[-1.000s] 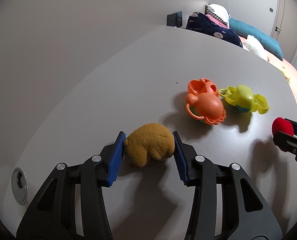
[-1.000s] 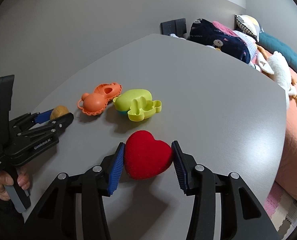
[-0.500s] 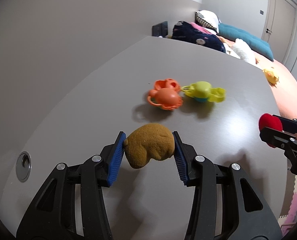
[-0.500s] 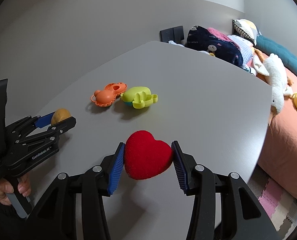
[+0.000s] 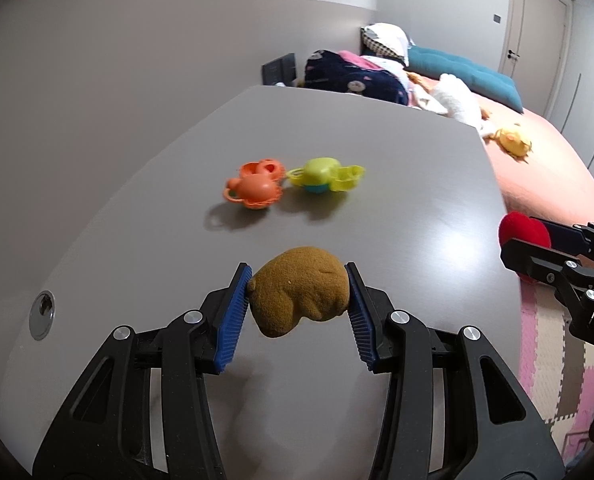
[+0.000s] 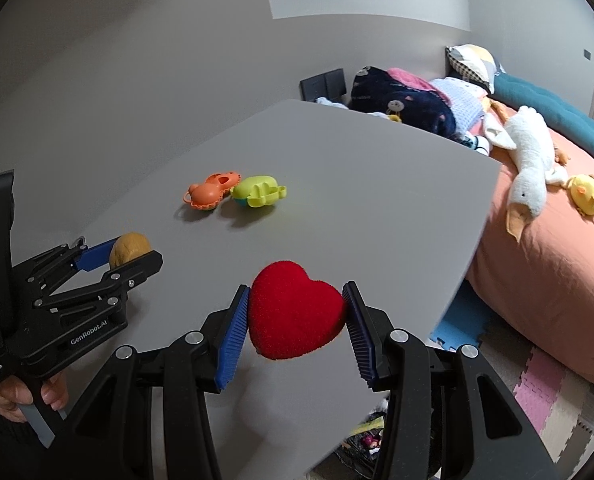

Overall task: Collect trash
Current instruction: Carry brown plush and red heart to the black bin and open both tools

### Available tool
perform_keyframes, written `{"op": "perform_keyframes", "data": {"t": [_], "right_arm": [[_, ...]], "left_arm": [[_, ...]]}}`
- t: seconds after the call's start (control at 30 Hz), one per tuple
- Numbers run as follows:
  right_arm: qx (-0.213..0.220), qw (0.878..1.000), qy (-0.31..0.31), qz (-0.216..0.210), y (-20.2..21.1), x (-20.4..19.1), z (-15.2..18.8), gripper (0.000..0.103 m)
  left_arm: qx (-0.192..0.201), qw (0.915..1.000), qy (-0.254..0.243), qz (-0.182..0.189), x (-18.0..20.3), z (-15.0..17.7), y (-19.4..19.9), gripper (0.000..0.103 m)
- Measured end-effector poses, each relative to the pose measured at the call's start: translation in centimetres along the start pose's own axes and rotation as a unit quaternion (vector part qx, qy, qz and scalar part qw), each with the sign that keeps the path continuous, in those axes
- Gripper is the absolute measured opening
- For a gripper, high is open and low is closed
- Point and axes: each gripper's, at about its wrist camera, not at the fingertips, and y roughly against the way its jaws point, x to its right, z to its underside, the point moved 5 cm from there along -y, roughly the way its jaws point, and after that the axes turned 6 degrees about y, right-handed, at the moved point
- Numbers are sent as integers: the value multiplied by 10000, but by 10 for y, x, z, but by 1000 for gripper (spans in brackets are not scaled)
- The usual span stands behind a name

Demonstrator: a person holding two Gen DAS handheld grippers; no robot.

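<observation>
Your left hand-held gripper (image 5: 299, 300) is clamped on the brown foam lump (image 5: 301, 290), pads squeezing its two sides, lifted above the grey surface (image 5: 397, 152). Your right hand-held gripper (image 6: 295, 318) likewise pinches the red foam heart (image 6: 293, 314) across its width. Both look light, soft and squashy, so grip gently at the widest part. The orange toy (image 5: 255, 190) and yellow-green toy (image 5: 325, 176) lie well ahead.

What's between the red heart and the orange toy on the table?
Nothing: in the right wrist view only bare table separates the heart, clamped in the right gripper, from the orange toy.
</observation>
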Motion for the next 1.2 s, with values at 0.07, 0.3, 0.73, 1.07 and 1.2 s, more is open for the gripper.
{"op": "perform_keyframes", "data": {"t": [0.07,0.3,0.73,1.07,1.2], "right_arm": [[28,10000,-36,21,5,4,3,48],[141,9996,-207,155,29,26,18,48],[354,9965,-606,457,71,73,47,48],[482,9913,-931,799,103,112,71,48],[495,9896,-1005,905,111,125,79,48]], "left_arm": [[9,10000,-53,42,10,1,3,46],[60,9994,-255,215,43,6,13,46],[91,9967,-603,538,102,20,30,46],[73,9920,-867,913,153,33,37,46],[59,9899,-984,1021,172,37,39,46]]}}
